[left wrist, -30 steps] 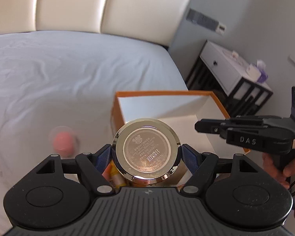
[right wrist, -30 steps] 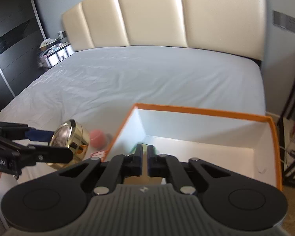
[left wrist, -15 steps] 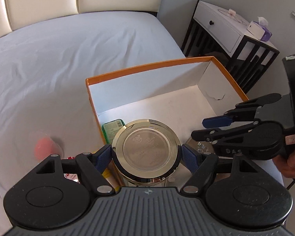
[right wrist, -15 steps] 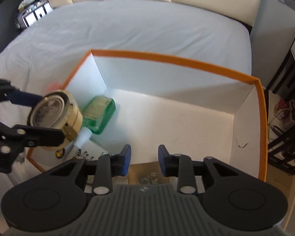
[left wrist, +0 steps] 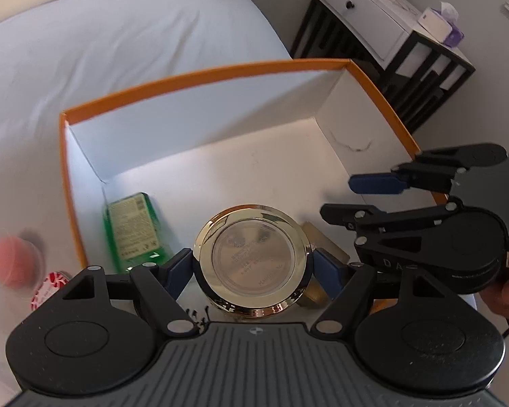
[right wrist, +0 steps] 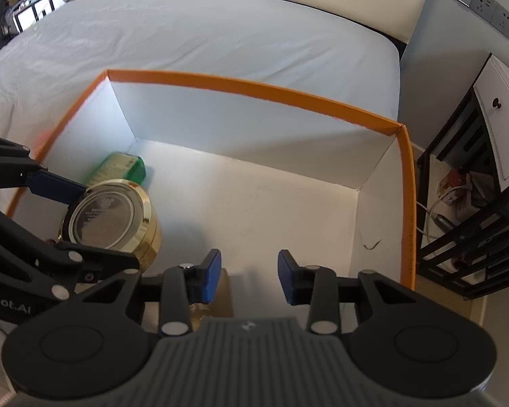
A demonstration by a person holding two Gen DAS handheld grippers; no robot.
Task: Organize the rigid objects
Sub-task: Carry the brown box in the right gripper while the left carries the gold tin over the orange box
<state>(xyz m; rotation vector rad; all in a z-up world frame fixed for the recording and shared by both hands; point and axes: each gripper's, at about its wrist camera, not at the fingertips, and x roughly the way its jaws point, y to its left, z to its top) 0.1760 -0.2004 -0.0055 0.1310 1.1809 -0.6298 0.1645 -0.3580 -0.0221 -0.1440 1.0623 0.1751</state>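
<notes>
A round gold jar [left wrist: 251, 257], its labelled base facing the camera, is clamped between the blue pads of my left gripper [left wrist: 252, 271]. It hangs low inside the orange-rimmed white box [left wrist: 203, 74], near the front left. The same jar [right wrist: 112, 217] shows in the right wrist view. My right gripper [right wrist: 249, 276] is over the box's front, its jaws opening. A flat gold-tan piece [right wrist: 222, 293] lies on the box floor under them, and no pad presses on it. A green bottle [left wrist: 134, 227] lies flat against the box's left wall.
The box rests on a bed with a pale blue sheet [left wrist: 118, 51]. A pink ball [left wrist: 8, 261] and a red-and-white round tin [left wrist: 49, 286] lie on the sheet left of the box. A white and black nightstand [left wrist: 383, 17] stands to the right.
Both grippers have tilted down and dropped into the box. The left brought the gold jar in with it. The right jaws went from shut to parted.
</notes>
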